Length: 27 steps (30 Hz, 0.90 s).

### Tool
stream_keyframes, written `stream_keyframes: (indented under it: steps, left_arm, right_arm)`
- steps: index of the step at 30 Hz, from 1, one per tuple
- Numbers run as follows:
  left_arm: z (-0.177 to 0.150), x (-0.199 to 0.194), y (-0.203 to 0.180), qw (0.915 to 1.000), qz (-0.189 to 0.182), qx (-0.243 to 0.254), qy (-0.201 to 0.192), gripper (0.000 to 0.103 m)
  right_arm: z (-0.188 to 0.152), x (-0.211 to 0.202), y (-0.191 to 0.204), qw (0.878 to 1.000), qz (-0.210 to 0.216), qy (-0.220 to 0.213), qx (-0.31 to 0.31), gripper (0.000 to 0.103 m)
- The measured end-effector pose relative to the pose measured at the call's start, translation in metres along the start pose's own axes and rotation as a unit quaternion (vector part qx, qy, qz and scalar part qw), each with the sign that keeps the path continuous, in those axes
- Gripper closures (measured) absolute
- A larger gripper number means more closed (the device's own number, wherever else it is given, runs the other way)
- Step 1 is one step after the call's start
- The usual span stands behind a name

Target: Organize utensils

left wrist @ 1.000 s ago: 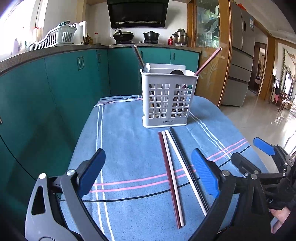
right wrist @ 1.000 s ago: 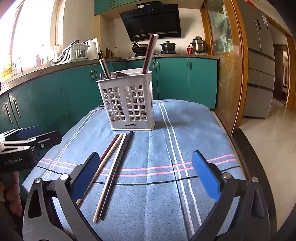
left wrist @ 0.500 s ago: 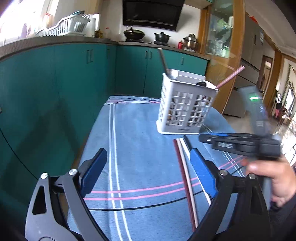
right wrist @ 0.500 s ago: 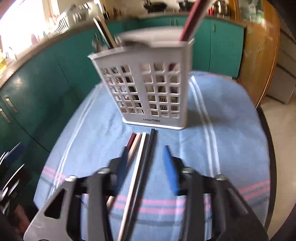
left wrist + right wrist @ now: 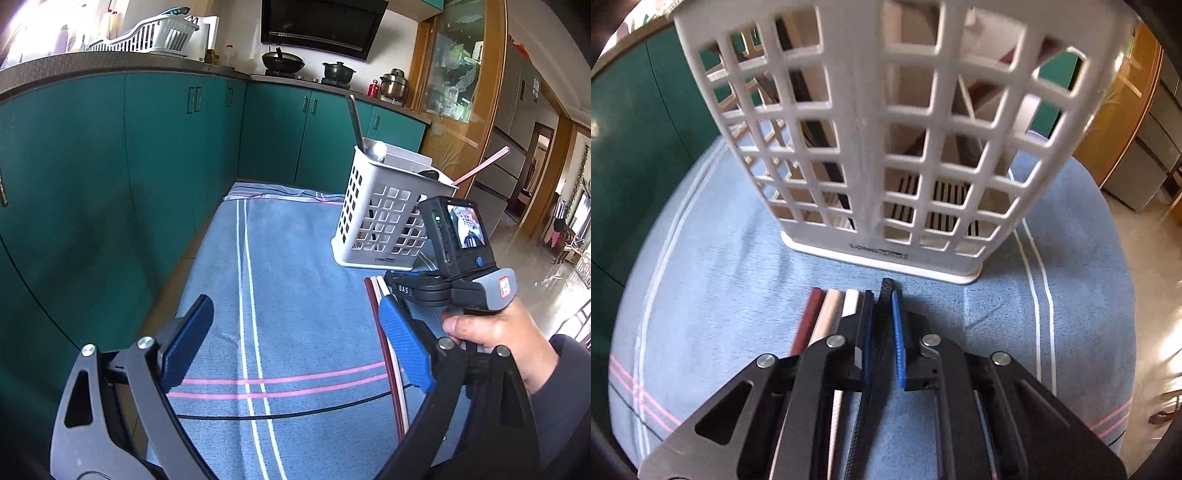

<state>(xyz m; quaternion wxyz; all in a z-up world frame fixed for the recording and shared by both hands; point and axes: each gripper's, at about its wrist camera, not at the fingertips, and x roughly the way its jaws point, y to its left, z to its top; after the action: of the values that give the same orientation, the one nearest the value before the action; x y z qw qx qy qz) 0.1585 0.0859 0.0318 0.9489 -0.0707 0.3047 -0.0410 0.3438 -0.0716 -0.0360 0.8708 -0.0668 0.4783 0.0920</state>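
Right gripper (image 5: 882,332): closed to a narrow gap around the black textured chopstick (image 5: 884,299), which is clamped between the blue pads; a second ago the jaws were spread wide well back from the sticks, and half a second ago they were half closed above them.

Black textured chopstick: held at its far end, just ahead of the fingertips, its tip almost at the base of the basket; the rest runs back under the gripper body.

Remaining chopsticks: a dark red one (image 5: 809,317), a beige one (image 5: 827,314) and a white one (image 5: 849,301) are seen lying side by side on the cloth, just left of the closed jaws, the white one partly covered by the left finger.

White plastic lattice utensil basket (image 5: 871,122): directly ahead of the right gripper and filling most of its view, far nearer than in the earlier frames; in the left wrist view it (image 5: 384,214) stands ahead and to the right, with a metal spoon (image 5: 376,151) and a pink chopstick (image 5: 484,166) sticking out.

Left gripper (image 5: 295,343): spread wide, nothing between the pads, held above the cloth; its opening is unchanged from the earlier frames.

Blue striped cloth (image 5: 303,295): spread beneath both tools.

Right hand (image 5: 491,328): seen just right of the left gripper's right finger, wrapped around the right tool's handle; a second ago that tool was lower and further right.
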Motion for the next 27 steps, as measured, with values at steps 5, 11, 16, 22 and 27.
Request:
stream_keyframes:
  steps: [5,11,16,22,27]
  left_arm:
    - [-0.003,0.005,-0.005,0.9999,0.000,0.011,0.011,0.013]
    - [-0.010,0.022,-0.008,0.9987,0.000,0.024,0.044,0.013]
    - [-0.012,0.046,-0.023,0.9962,-0.013,0.035,0.078,0.016]
    - [0.001,0.094,-0.055,0.9891,-0.024,0.058,0.133,0.023]
    - [0.010,0.148,-0.073,0.9789,-0.018,0.059,0.195,0.038]
  right_arm:
    - [-0.004,-0.002,0.007,1.000,0.000,-0.003,-0.012,0.095]
    - [-0.039,-0.040,-0.036,0.998,0.052,-0.034,0.032,0.097]
    - [-0.059,-0.055,-0.081,0.992,0.079,-0.052,0.079,0.097]
    - [-0.052,-0.068,-0.106,0.982,0.133,-0.078,0.109,0.097]
    - [-0.047,-0.068,-0.128,0.976,0.159,-0.075,0.126,0.096]
